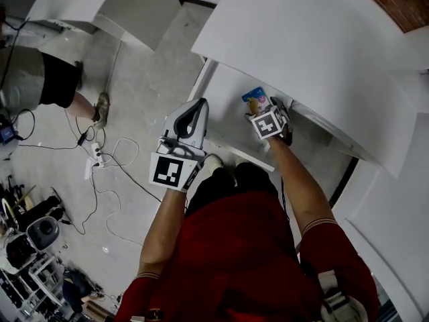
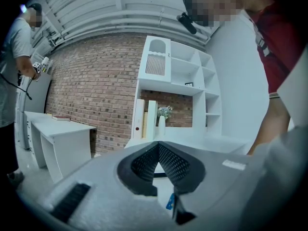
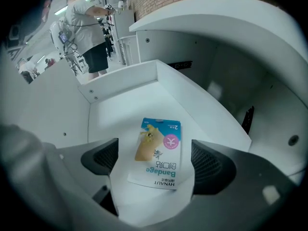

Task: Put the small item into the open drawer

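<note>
The bandage packet (image 3: 162, 150) lies flat on the drawer (image 3: 115, 102) floor, long axis running away from the right gripper (image 3: 154, 159), beneath its 2 spread jaws; the left gripper (image 2: 158, 150), clenched empty, is farther

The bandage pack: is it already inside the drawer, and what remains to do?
Looks done: the bandage pack lies on the floor of the open drawer. In hand: nothing; the right hand-held gripper is above it, jaws apart and clear of it, and the left hand-held gripper is shut and empty. Remaining: probably only lifting the right one away.
</note>
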The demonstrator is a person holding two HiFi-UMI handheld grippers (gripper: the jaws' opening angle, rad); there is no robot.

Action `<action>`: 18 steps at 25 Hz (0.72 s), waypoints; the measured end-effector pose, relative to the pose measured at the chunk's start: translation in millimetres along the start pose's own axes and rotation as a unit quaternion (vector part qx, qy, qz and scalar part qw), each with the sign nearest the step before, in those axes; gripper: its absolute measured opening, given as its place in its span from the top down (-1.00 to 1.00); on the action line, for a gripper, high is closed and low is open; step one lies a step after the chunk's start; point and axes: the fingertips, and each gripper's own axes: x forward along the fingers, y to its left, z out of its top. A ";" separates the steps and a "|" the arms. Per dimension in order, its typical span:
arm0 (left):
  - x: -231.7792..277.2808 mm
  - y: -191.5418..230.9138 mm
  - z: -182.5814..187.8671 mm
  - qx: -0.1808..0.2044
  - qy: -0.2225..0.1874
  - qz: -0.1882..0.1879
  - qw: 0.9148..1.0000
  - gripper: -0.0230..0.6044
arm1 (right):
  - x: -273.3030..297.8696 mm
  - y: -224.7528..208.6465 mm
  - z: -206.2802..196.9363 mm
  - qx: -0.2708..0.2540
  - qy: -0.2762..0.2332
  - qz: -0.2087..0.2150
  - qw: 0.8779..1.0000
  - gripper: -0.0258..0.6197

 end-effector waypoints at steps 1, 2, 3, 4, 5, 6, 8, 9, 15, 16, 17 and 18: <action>0.3 -0.2 -0.4 0.000 0.001 -0.001 1.000 0.92 | -1.5 -0.2 1.5 -0.001 -0.006 -0.001 1.000 -0.55; 0.6 -0.4 -0.8 0.000 0.001 -0.002 1.000 0.92 | -3.5 -0.1 3.6 -0.003 -0.013 -0.002 1.000 -0.55; 0.7 -0.7 -1.2 0.000 0.001 -0.004 1.000 0.92 | -6.0 0.5 6.1 -0.006 -0.021 -0.002 1.000 -0.55; 0.7 -1.1 -1.5 0.001 0.000 -0.005 1.000 0.92 | -9.5 1.2 8.9 -0.010 -0.031 -0.002 0.999 -0.53; 0.4 -1.5 -1.5 0.000 0.000 -0.006 1.000 0.92 | -13.9 1.6 11.9 -0.014 -0.040 -0.002 0.999 -0.48; -0.2 -1.8 -1.1 0.000 -0.001 -0.007 1.000 0.92 | -19.1 2.0 14.8 -0.018 -0.048 -0.003 0.999 -0.46; -1.6 -2.8 0.4 0.000 -0.003 -0.010 1.000 0.92 | -31.2 2.4 20.1 -0.021 -0.064 -0.005 0.998 -0.38; -2.5 -3.8 1.1 0.000 -0.004 -0.011 1.000 0.92 | -37.8 2.3 22.4 -0.022 -0.071 -0.007 0.997 -0.35; -7.4 -8.8 2.9 -0.003 -0.008 -0.018 1.000 0.92 | -70.6 3.1 31.7 -0.027 -0.108 -0.013 0.994 -0.03; -7.7 -10.1 3.6 -0.003 -0.009 -0.020 1.000 0.92 | -75.7 3.6 33.5 -0.028 -0.114 -0.013 0.993 0.04; -8.0 -11.7 4.3 -0.002 -0.009 -0.022 1.000 0.92 | -80.9 4.0 35.5 -0.030 -0.121 -0.014 0.992 0.12; -8.3 -13.6 4.7 -0.002 -0.010 -0.024 1.000 0.92 | -85.8 4.5 37.5 -0.031 -0.127 -0.015 0.991 0.20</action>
